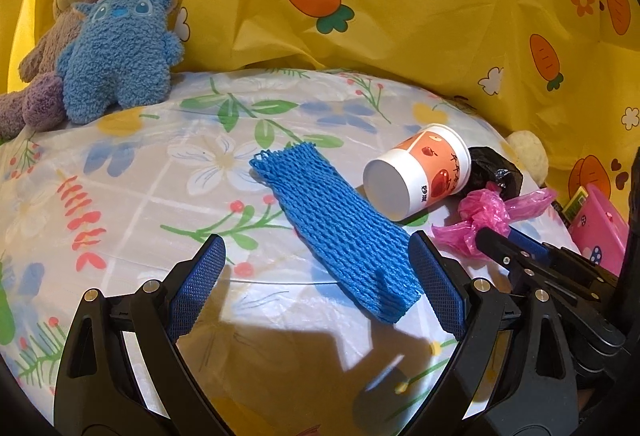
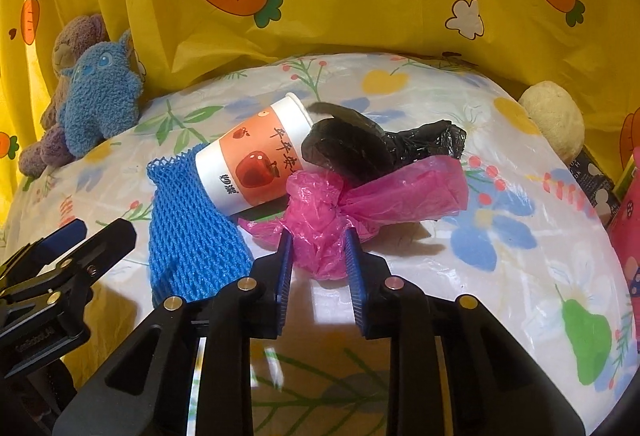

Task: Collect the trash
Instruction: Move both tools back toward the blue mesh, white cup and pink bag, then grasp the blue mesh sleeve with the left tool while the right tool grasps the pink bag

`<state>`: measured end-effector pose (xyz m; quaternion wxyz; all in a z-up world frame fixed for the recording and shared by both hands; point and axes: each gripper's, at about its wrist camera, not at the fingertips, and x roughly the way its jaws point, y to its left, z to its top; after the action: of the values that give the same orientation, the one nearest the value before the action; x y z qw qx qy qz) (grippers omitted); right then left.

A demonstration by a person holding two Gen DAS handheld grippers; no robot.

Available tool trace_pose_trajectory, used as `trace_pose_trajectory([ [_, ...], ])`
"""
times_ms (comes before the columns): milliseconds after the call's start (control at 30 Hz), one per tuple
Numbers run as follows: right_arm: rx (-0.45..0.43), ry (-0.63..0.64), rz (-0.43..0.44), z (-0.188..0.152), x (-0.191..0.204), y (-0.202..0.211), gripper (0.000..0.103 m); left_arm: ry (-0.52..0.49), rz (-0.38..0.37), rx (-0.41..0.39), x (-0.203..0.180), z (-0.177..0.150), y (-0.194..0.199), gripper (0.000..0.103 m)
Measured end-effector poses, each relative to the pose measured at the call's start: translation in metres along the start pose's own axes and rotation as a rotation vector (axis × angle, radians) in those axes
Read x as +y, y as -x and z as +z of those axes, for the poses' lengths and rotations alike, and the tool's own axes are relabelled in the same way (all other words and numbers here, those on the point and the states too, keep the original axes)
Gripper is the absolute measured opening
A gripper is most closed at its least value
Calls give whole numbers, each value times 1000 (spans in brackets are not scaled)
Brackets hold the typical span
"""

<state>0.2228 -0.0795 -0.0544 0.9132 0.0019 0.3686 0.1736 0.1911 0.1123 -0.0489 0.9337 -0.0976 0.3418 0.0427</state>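
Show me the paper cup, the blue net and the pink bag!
paper cup [image 2: 256, 164]: right wrist view, on its orange apple label.
blue net [image 1: 340, 220]: left wrist view, on the middle of the mesh.
pink bag [image 2: 332, 208]: right wrist view, on its crumpled knot.

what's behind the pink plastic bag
A crumpled black plastic bag lies right behind the pink plastic bag, beside the tipped paper cup. The pink bag hides its lower edge.

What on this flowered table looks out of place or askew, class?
The paper cup lies tipped on its side, its rim against a crumpled black bag, with no spill visible. A blue foam net and a pink plastic bag are strewn beside it; the right hand-held gripper has the pink bag between its pads.
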Motion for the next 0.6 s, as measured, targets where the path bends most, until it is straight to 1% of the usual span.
trace_pose_trajectory([
  [100,-31,-7,24,-6,-6,16,27,-8,-20,32,-6,0,-7,89],
  [200,-57,-3,33,-13,-10,31,27,-45,-25,76,-16,-1,-17,82],
  [267,-68,-5,36,-18,-13,39,27,-63,-41,114,-22,-2,-25,73],
  [300,-70,-11,38,-20,-16,42,27,-70,-44,131,-25,-2,-29,70],
  [367,-77,-21,42,-24,-21,48,27,-91,-45,166,-31,-3,-37,61],
  [400,-81,-25,41,-24,-22,50,27,-103,-42,181,-34,-3,-40,59],
  [467,-88,-32,38,-26,-26,55,27,-126,-26,182,-38,-3,-43,51],
  [533,-93,-38,34,-28,-28,58,27,-139,-7,182,-41,-3,-44,48],
  [600,-95,-40,35,-30,-30,61,27,-142,8,181,-41,-3,-44,41],
])
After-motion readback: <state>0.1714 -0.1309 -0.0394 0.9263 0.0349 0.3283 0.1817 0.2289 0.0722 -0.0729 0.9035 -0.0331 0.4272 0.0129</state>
